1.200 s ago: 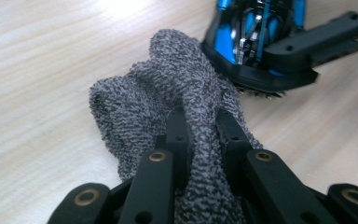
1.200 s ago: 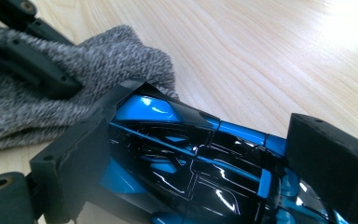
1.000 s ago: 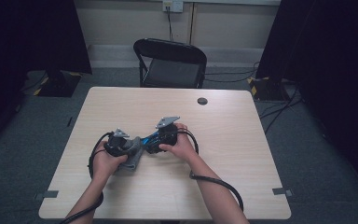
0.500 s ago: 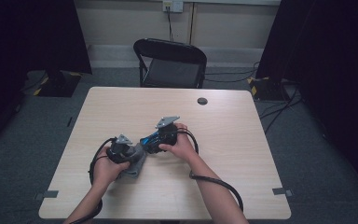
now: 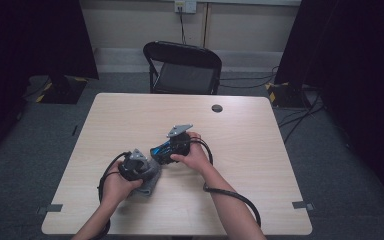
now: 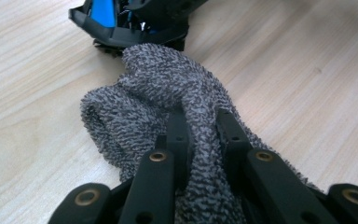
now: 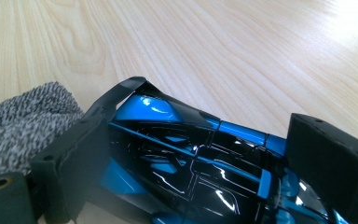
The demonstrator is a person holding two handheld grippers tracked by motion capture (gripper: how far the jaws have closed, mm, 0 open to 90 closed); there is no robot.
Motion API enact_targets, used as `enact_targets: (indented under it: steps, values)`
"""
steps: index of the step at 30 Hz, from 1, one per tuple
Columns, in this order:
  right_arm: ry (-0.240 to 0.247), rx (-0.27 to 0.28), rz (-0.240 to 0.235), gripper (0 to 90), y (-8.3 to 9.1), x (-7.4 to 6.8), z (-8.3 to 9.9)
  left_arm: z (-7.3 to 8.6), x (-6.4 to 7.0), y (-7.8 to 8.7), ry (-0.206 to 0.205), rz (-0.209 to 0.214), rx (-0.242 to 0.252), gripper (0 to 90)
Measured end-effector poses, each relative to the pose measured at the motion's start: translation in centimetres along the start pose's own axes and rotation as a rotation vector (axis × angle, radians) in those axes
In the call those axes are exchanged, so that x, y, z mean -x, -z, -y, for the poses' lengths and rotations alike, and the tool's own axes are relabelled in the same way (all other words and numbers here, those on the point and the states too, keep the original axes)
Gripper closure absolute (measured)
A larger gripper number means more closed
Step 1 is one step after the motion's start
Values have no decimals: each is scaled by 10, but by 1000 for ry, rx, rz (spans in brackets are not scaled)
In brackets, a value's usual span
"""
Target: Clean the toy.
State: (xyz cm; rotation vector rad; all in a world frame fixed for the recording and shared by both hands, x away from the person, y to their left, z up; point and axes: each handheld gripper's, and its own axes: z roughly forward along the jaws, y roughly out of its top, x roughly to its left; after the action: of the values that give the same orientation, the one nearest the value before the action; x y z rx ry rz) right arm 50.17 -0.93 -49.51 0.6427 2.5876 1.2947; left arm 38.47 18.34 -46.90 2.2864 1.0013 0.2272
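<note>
Left gripper [image 6: 200, 135] pinches a grey cloth [image 6: 168, 93] between its jaws, the cloth bunched ahead of them. Right gripper [image 7: 205, 163] clamps a blue toy car [image 7: 177, 154], its nose touching the cloth.

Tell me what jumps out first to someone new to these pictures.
At the middle of the pale wooden table, the right gripper clamps a glossy blue-and-black toy car. Beside it, the left gripper pinches a grey towel whose far fold touches the car's end.
</note>
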Motion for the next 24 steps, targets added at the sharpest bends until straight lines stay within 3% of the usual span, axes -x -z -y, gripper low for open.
enact_targets:
  steps: [5,24]
  values:
    - [-1,1,0,66,0,0,0,-1,2,-1,-12,1,-3,785]
    - [0,2,-5,69,0,1,0,-10,18,-1,-45,87,28,783]
